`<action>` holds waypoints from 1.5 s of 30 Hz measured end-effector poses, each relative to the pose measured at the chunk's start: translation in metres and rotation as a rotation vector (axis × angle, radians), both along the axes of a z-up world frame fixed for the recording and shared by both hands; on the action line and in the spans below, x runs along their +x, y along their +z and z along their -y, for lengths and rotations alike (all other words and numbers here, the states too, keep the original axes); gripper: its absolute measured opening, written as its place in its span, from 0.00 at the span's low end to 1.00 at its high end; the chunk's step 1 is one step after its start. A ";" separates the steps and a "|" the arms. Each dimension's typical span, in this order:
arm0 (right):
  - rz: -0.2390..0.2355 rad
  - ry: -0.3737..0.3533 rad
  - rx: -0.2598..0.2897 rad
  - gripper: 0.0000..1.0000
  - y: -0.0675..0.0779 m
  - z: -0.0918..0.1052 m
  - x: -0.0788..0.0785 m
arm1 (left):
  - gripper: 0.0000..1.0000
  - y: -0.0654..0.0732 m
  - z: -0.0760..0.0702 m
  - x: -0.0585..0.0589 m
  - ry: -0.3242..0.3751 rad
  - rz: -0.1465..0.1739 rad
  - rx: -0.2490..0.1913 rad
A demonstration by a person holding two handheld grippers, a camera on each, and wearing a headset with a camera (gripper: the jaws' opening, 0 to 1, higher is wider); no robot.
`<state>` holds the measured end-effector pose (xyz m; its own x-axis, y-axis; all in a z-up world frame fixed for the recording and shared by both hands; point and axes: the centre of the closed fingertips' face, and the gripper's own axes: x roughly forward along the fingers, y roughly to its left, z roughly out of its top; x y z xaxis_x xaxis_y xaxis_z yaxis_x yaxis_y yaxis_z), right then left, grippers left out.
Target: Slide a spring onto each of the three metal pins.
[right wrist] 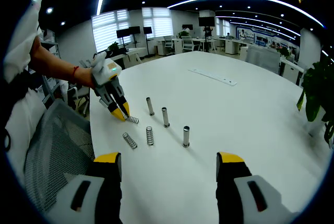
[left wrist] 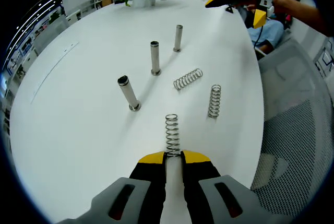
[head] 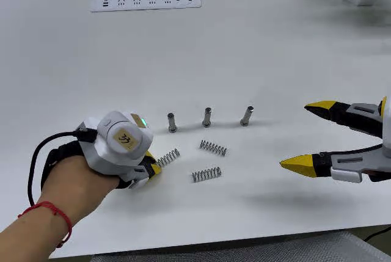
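**A:** Where do your three metal pins stand?
**B:** In a row ahead of you; the left pin (head: 171,122), the middle pin (head: 207,116) and the right pin (head: 247,115); each short, grey, upright on a small flanged base, all bare.
**A:** And your springs?
**B:** Two lie on their sides just in front of that row; the far spring (head: 212,147) near the middle pin, the near spring (head: 206,174) closer to you; the third spring (head: 167,157) is pinched by one end in your left gripper (head: 151,168), its free end towards the left pin.

Bright, sharp, soft shadows, fisheye-warped edges
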<state>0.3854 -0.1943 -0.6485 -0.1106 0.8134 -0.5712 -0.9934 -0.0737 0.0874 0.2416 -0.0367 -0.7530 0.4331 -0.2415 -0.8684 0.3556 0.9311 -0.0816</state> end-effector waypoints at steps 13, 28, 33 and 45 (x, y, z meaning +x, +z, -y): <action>-0.010 -0.003 -0.005 0.74 -0.003 0.001 -0.001 | 0.10 0.001 0.002 0.000 0.019 -0.005 -0.037; -0.010 0.002 -0.007 0.74 -0.005 0.000 0.000 | 0.10 0.006 0.006 -0.003 0.025 0.001 -0.077; -0.012 0.002 -0.007 0.74 -0.005 -0.001 -0.001 | 0.10 0.008 0.009 -0.005 0.036 -0.001 -0.105; -0.017 0.008 -0.007 0.73 -0.006 -0.003 -0.004 | 0.09 0.013 0.009 -0.005 0.062 0.016 -0.146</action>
